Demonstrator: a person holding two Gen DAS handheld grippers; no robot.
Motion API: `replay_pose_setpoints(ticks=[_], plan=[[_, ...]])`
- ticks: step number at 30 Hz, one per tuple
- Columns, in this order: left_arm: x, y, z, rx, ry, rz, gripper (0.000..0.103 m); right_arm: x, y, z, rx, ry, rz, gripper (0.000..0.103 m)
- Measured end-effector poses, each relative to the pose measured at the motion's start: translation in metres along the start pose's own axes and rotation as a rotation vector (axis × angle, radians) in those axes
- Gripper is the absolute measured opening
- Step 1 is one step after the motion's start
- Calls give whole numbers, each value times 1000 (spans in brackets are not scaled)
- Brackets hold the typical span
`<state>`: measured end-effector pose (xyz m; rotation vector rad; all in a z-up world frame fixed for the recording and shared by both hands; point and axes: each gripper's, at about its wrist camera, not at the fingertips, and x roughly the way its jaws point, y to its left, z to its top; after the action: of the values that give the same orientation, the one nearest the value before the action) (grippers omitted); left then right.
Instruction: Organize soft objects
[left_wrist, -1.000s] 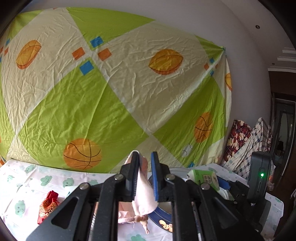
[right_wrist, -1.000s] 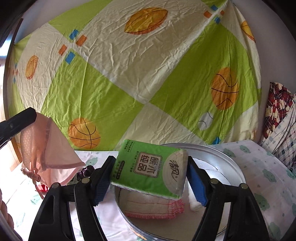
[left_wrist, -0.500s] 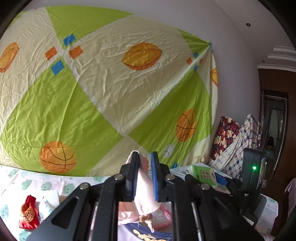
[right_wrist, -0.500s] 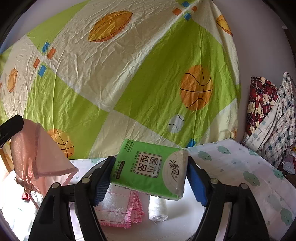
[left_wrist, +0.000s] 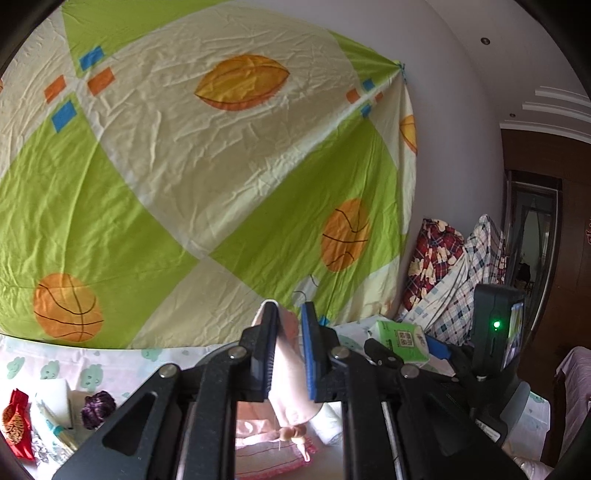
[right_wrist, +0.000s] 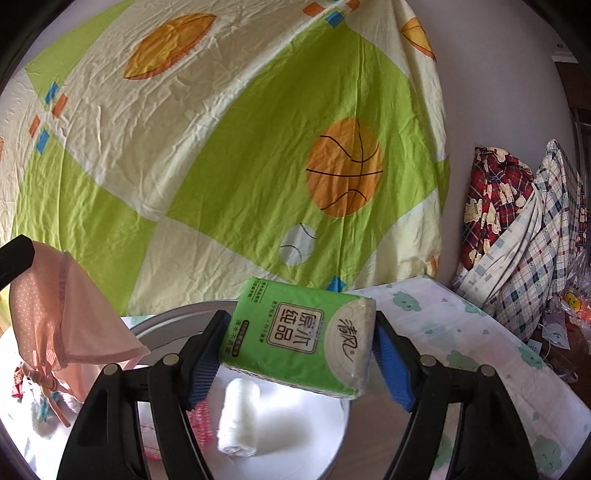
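While both grippers are moving right, the tin with the towel and roll is coming under them, so dropping seems near. The left gripper is clenching its nearly closed jaws on the pink pouch, hanging above the tin. The right gripper, jaws wide, is grasping the tissue pack over the tin.

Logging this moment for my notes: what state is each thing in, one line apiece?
Left hand-held gripper: shut on pink pouch.
Pink pouch: held aloft, hanging, drawstring tied.
Right hand-held gripper: shut on green tissue pack.
Green tissue pack: held above the basin, sealed.
Round metal basin: holds white roll and pink-edged cloth.
White roll: rolled, lying in basin.
Pink-edged cloth: lying flat in basin.
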<state>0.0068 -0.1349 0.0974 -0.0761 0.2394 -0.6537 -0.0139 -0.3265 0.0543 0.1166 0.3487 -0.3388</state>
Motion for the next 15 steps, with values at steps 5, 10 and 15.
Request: replay_pose_setpoints(ticks=[5,10,15], plan=[[24,-5,-10,10,41,-5,11,14,-10,-1,-11,34,-30,76],[48,1,-31,21,127,21,11,31,-12,-8,-22,100,-29,76],[67,13,-50,7,215,63,11,40,-8,-14,-33,145,-15,76]])
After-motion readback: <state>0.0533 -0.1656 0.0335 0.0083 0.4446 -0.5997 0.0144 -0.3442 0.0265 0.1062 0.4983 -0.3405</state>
